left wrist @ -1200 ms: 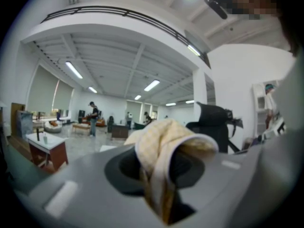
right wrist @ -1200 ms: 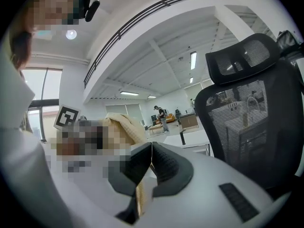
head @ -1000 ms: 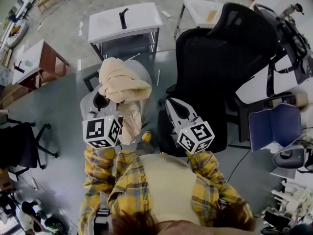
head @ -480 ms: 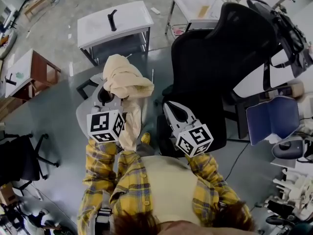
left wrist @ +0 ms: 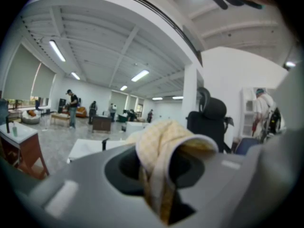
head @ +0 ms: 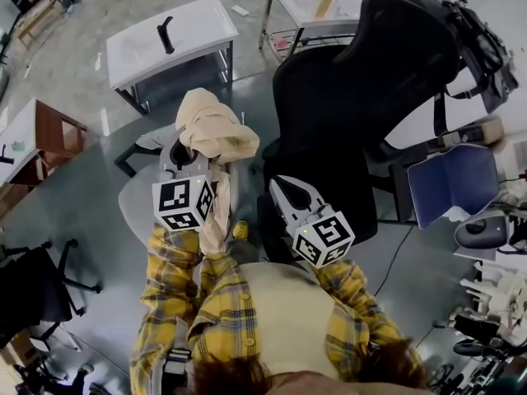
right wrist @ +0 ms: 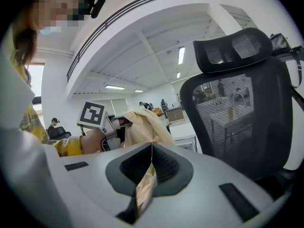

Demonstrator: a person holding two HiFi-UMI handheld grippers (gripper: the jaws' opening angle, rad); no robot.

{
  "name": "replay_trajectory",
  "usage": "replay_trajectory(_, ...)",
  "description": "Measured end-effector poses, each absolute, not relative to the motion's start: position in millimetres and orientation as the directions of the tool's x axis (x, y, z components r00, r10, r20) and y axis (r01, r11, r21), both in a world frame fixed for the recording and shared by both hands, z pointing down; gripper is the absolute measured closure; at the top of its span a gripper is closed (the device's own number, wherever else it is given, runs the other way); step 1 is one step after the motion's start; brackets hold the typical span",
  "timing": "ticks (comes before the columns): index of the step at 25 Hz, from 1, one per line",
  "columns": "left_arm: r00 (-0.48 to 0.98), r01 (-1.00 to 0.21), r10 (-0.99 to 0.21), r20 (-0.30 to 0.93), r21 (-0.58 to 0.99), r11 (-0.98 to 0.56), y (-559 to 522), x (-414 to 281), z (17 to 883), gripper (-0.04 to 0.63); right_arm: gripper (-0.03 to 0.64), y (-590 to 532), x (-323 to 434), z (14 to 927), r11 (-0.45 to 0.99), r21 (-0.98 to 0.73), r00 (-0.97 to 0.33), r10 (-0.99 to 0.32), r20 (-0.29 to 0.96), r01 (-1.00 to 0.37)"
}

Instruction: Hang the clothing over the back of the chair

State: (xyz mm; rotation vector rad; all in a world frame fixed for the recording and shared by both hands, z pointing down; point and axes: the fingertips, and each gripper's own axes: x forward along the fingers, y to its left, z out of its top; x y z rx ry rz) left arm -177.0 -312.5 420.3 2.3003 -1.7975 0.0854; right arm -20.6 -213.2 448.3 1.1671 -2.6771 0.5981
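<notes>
Since a second ago, the left tool [left wrist: 156, 184] and its bundle have drifted nearer the chair [head: 354, 97]. One black mesh chair stands just right of the right tool [right wrist: 149, 163], its base hidden beneath the seat. One cream clothing [head: 212, 126] piece bunches over the left tool, covering its tips. Both tools are clamped on the clothing, the right pinching a thin strip.

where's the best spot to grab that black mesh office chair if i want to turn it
Grip the black mesh office chair by its backrest rim, coming in sideways at the edge on the left in the right gripper view. That rim is a narrow, rigid edge that two jaws can probably straddle. The mesh panel is flat, with nothing to pinch, and the headrest looks too bulky.
</notes>
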Motion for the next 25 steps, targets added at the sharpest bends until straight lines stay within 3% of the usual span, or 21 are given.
replay_trajectory(10, 0.319, -0.948, -0.923, 0.217, 0.09, -0.306, -337, -137, 445, 0.491, 0.603, -213, -6, 460, 0.578, -0.298, -0.65, -0.678, 0.342, -0.76)
replay_trajectory(19, 0.353, -0.897, -0.856, 0.378, -0.122, -0.424, -338, -108, 494, 0.482, 0.603, -212, -3, 468, 0.566, -0.309, -0.645, -0.674, 0.36, -0.764)
replay_trajectory(25, 0.329, -0.803, -0.766, 0.553, -0.263, -0.535, -330, -98, 540, 0.455, 0.603, -210, -2, 470, 0.565, -0.318, -0.648, -0.668, 0.366, -0.762)
